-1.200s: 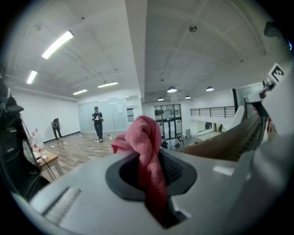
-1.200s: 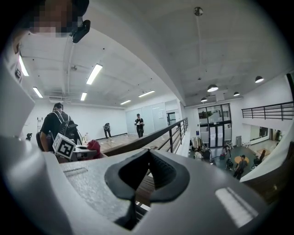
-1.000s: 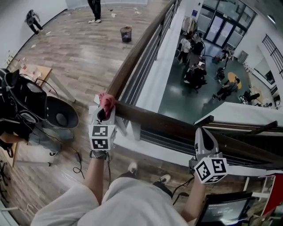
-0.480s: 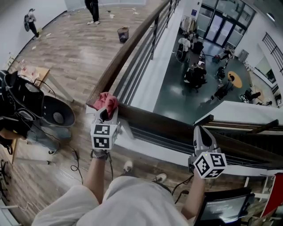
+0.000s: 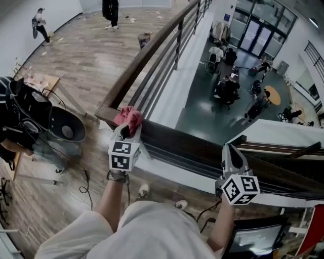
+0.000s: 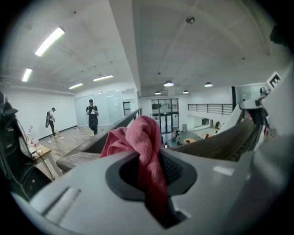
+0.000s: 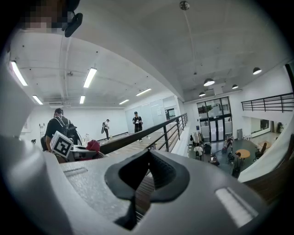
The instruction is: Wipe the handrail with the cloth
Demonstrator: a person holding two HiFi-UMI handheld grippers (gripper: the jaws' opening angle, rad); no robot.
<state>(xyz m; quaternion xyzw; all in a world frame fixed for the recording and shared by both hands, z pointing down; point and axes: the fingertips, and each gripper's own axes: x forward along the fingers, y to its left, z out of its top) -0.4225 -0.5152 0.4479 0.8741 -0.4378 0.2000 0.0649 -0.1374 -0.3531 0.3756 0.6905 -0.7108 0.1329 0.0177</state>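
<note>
The brown wooden handrail (image 5: 187,141) runs from a corner at the left across to the right, and a second stretch leads away up the view. A pink cloth (image 5: 129,116) lies on the rail just right of the corner, with my left gripper (image 5: 126,130) shut on it. In the left gripper view the cloth (image 6: 143,137) bunches up out of my left gripper (image 6: 151,181) over the handrail (image 6: 87,153). My right gripper (image 5: 229,149) rests over the rail further right, shut and holding nothing. In the right gripper view my right gripper (image 7: 138,195) has only the handrail (image 7: 144,186) showing behind it.
Beyond the rail is a drop to a lower floor with several people (image 5: 225,88). At the left stand a table (image 5: 43,83) and black gear (image 5: 35,114). A bin (image 5: 144,39) and two people (image 5: 110,11) are far off on the wooden floor. A screen (image 5: 255,243) sits at bottom right.
My left gripper has slid the cloth a little to the right along the rail, away from the corner. The right gripper has hardly moved.
</note>
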